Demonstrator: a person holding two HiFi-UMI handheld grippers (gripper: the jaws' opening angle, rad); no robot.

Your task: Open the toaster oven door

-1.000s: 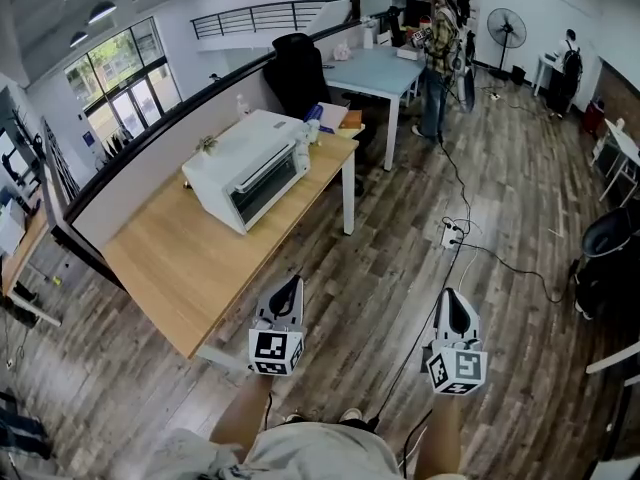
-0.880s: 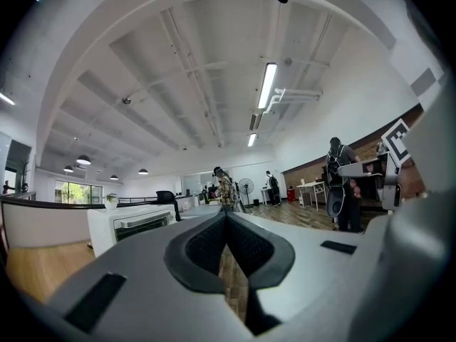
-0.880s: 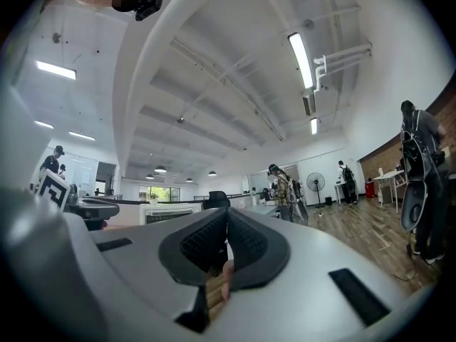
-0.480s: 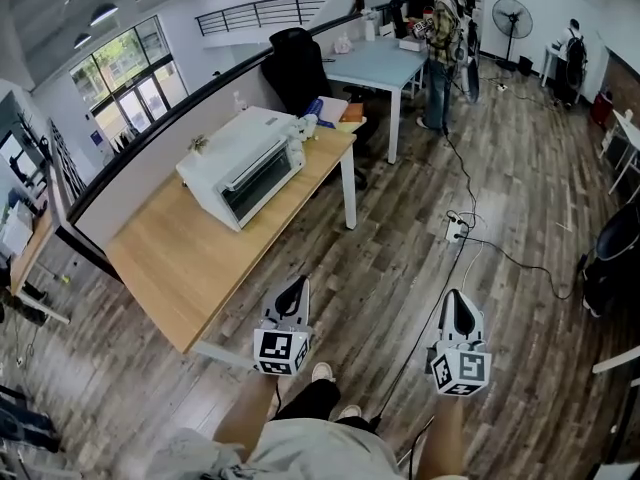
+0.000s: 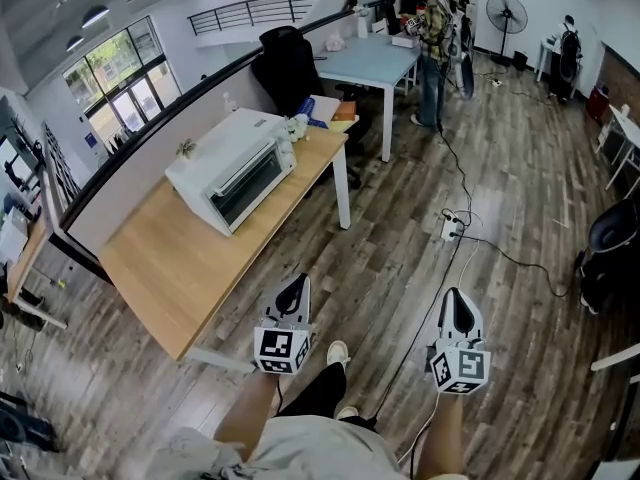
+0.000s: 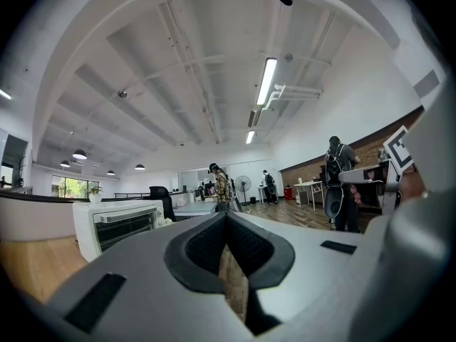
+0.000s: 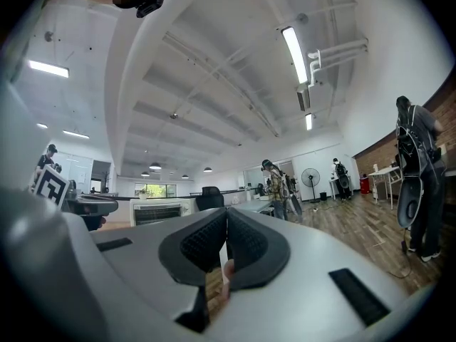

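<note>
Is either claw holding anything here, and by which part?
Nothing is held. Left claw and right claw are both shut and empty, away from the toaster oven.

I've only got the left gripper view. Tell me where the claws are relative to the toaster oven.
Observer: In the head view, the left claw and right claw both hang over the wood floor, off the table's near end. The toaster oven sits toward its far end.
Operator: Give me the right claw's state.
Observer: The right gripper view shows its jaws together.
Operator: Check the floor ahead.
Observer: A power strip lies ahead of the right claw, and its cable trails back between the claws.
</note>
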